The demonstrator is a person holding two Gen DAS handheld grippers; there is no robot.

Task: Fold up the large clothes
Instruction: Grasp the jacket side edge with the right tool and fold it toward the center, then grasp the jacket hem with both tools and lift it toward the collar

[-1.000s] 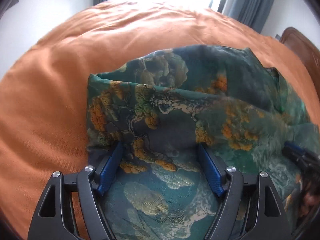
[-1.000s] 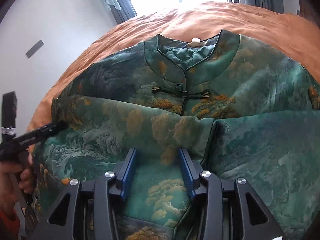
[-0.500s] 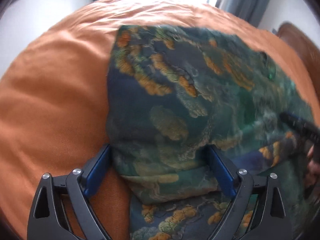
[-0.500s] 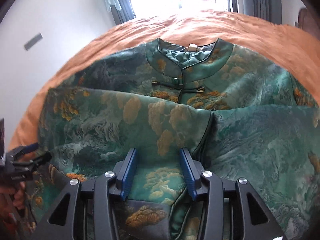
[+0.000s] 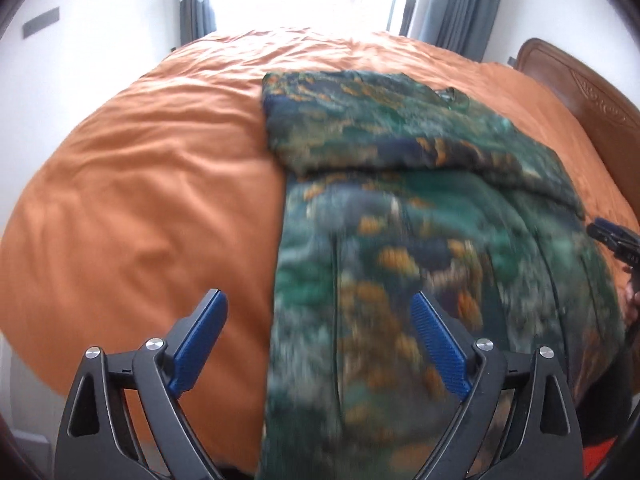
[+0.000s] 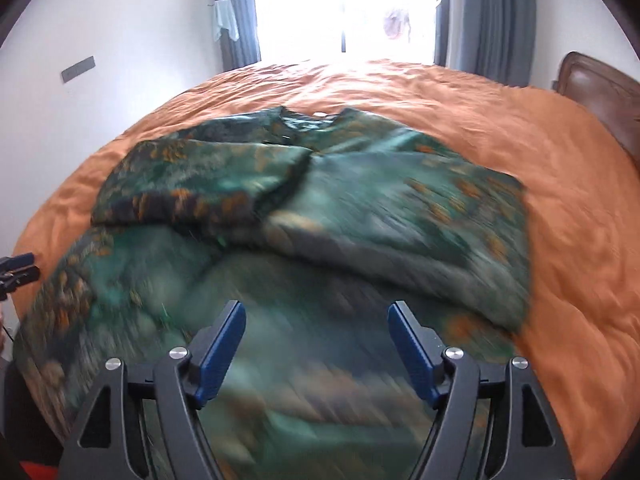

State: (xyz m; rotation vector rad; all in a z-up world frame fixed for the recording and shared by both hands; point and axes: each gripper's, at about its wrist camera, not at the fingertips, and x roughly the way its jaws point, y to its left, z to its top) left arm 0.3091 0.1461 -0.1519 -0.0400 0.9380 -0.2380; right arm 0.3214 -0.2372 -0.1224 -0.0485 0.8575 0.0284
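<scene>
A green jacket with orange and gold patterns [image 5: 420, 240] lies on the orange bed, both sleeves folded in across its chest. It fills the middle of the right wrist view [image 6: 320, 216], collar at the far end. My left gripper [image 5: 318, 336] is open and empty, above the jacket's left edge near the hem. My right gripper [image 6: 316, 340] is open and empty, above the lower body of the jacket. Each gripper's tip shows at the edge of the other's view, the right one [image 5: 612, 236] and the left one [image 6: 16, 270].
The orange bedspread [image 5: 140, 200] spreads wide around the jacket. A brown headboard [image 5: 580, 92] stands at the right. A bright window with grey curtains [image 6: 496, 20] is behind the bed. White walls lie to the left.
Both grippers have opened, let go of the sleeves and pulled back toward the hem. The sleeves now lie folded over the chest.
</scene>
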